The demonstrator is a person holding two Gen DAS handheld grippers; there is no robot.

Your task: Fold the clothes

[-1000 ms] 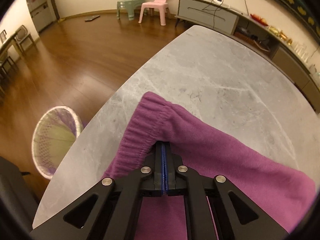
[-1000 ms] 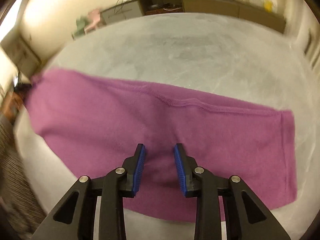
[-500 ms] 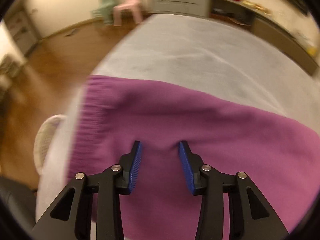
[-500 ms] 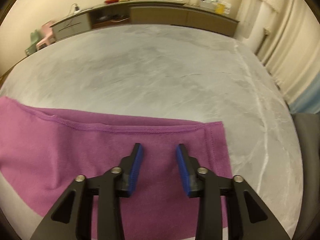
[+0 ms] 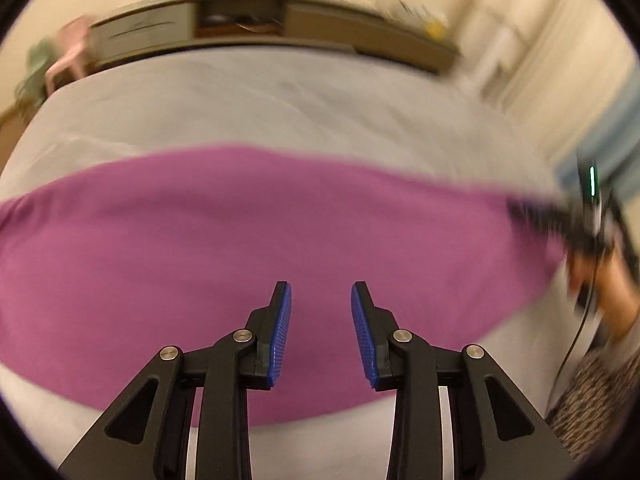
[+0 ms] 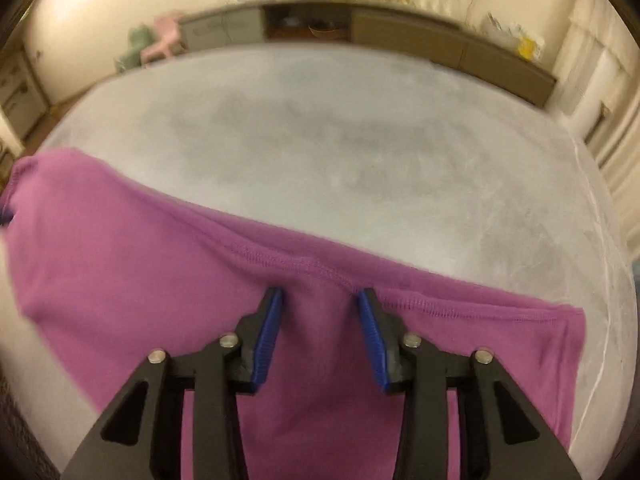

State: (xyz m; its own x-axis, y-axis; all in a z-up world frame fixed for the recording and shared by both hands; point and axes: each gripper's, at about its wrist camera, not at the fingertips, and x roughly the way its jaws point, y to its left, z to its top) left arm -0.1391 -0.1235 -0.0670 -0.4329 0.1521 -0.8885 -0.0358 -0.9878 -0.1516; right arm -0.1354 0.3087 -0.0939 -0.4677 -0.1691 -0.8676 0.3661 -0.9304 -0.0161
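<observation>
Purple fleece garment [image 6: 160,280] lying flat on marble desk [image 6: 360,152]. Soft, floppy, light; best pinched at stitched seam. Left claw [image 5: 321,328] open above it, right claw [image 6: 319,336] closing, empty.

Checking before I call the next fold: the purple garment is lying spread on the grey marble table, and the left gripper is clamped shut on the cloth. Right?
Not quite. The left gripper is open, its blue pads apart above the purple garment with nothing pinched between them, as the left wrist view shows. The garment does lie spread on the grey marble table.
</observation>
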